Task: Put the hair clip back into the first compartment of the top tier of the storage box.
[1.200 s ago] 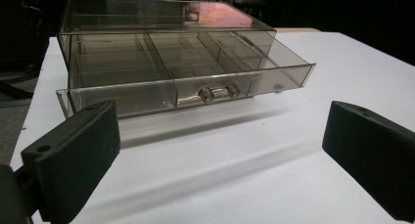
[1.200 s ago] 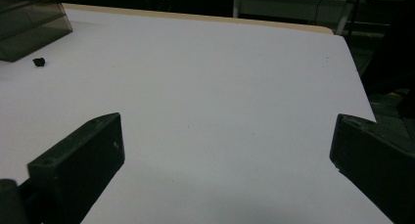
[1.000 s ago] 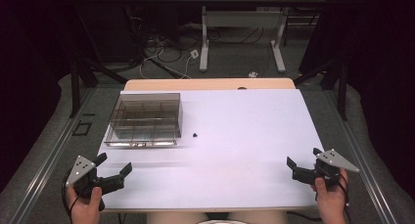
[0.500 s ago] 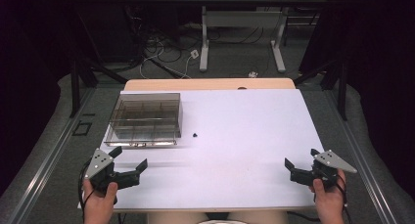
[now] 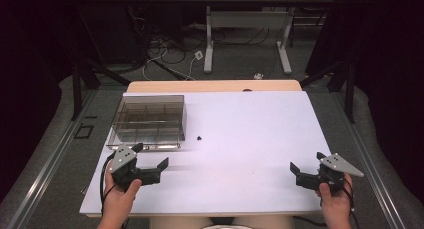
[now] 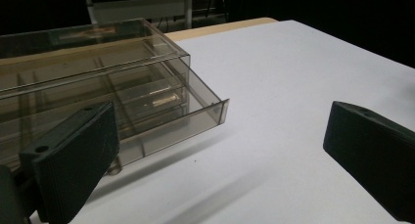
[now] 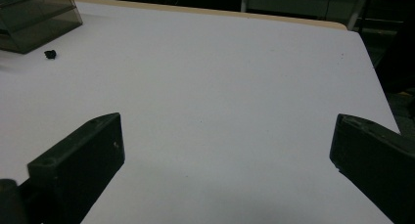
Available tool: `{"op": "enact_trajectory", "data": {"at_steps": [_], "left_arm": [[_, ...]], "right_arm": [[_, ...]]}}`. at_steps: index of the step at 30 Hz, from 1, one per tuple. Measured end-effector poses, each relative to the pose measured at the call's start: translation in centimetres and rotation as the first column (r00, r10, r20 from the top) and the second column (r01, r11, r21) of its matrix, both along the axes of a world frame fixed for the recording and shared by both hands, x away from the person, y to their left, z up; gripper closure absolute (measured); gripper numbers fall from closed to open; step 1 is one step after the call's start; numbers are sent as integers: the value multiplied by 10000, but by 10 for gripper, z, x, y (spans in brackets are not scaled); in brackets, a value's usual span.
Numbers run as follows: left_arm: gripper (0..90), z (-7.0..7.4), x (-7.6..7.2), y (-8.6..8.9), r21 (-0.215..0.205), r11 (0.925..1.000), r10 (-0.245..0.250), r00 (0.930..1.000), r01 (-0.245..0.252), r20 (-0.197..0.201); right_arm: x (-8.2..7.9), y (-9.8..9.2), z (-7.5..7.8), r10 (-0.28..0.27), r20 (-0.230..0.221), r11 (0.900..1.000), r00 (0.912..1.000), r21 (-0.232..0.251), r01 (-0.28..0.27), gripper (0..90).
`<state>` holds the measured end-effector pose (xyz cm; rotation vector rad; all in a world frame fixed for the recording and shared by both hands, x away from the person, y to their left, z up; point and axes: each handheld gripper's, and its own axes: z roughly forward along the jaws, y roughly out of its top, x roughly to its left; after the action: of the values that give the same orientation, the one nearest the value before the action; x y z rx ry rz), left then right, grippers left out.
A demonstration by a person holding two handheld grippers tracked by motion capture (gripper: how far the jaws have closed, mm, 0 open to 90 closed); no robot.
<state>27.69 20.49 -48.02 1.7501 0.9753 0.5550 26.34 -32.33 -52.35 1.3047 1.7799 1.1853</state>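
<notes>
A smoky clear plastic box (image 5: 150, 119) with several inner compartments stands at the left of the white table (image 5: 250, 139). A small black piece (image 5: 199, 138) lies on the table just right of the box's front corner. My left gripper (image 5: 150, 157) is open and holds nothing, close in front of the box. In the left gripper view its jaws (image 6: 220, 160) stand wide apart, with the box (image 6: 98, 87) just ahead on the left. My right gripper (image 5: 306, 164) is open near the front right edge. The right gripper view (image 7: 225, 155) shows the black piece (image 7: 50, 54) far off.
Bare white tabletop (image 7: 220, 77) stretches between the two grippers. A wooden strip (image 5: 215, 85) runs along the table's far edge. Beyond it are desk legs (image 5: 207, 44) and cables on the floor. A corner of the box (image 7: 34, 18) shows at top left in the right gripper view.
My left gripper has moved right and forward, from the table's front left corner to just in front of the box. The right gripper has barely shifted.
</notes>
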Motion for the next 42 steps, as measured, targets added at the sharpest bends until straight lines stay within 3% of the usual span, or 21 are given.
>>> {"op": "enact_trajectory", "data": {"at_steps": [10, 22, 37, 42], "left_arm": [[5, 9, 17, -34, -4, 9979, -641, 9979, 641, -5], [5, 18, 33, -68, 32, 9948, -1016, 9946, 1017, -217], [78, 16, 54, -107, -2, 9982, -596, 9970, 597, -490], [109, 12, 60, -119, 459, 9980, -425, 9983, 444, -408]], "right_arm": [[0, -1, -1, -35, 73, 10000, 10000, 89, 35, 0], [0, -1, -1, 35, -7, 10000, 10000, 47, -35, 0], [-1, -1, 0, 36, -168, 10000, 9999, 41, -36, 0], [0, -1, 0, 71, -107, 9999, 9999, 97, -69, 0]]}}
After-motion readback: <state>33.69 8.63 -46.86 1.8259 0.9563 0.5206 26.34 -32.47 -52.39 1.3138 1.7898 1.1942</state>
